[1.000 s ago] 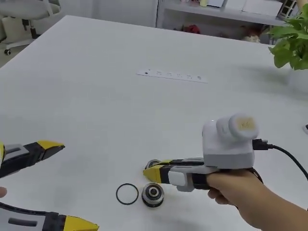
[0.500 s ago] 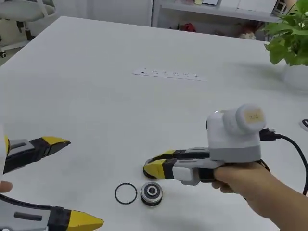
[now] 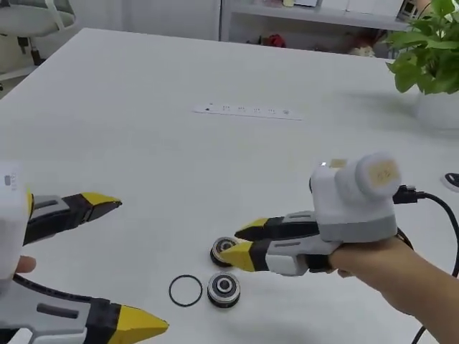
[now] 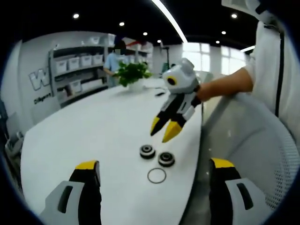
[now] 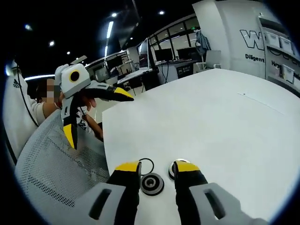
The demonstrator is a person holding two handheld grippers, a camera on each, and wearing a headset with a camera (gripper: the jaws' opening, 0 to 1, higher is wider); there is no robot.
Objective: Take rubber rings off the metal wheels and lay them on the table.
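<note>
White bench (image 3: 143, 129) carried everything in the head view. One black rubber ring (image 3: 186, 291) lay flat on it in the lower centre of the frame, just left of a metal wheel (image 3: 224, 289) and slightly apart from it. A second wheel (image 3: 219, 249) sat just above that one in the frame, partly covered by the yellow tips of your right gripper (image 3: 239, 244). I could not tell whether those tips touched it.

You held that gripper in from the lower right with its jaws parted partway and nothing between them. In the right gripper view, the nearer wheel showed low in the gap between the two tips. The second wheel peeked out beside the right-hand tip, and the ring lay just above the left-hand one.

Your left gripper (image 3: 140, 265) stood at the lower left edge of the head view, well apart from both wheels. Its jaws were spread wide and empty.

A flat power strip (image 3: 247, 110) lay in the upper centre, and a potted plant (image 3: 427, 43) stood in the upper right corner.
</note>
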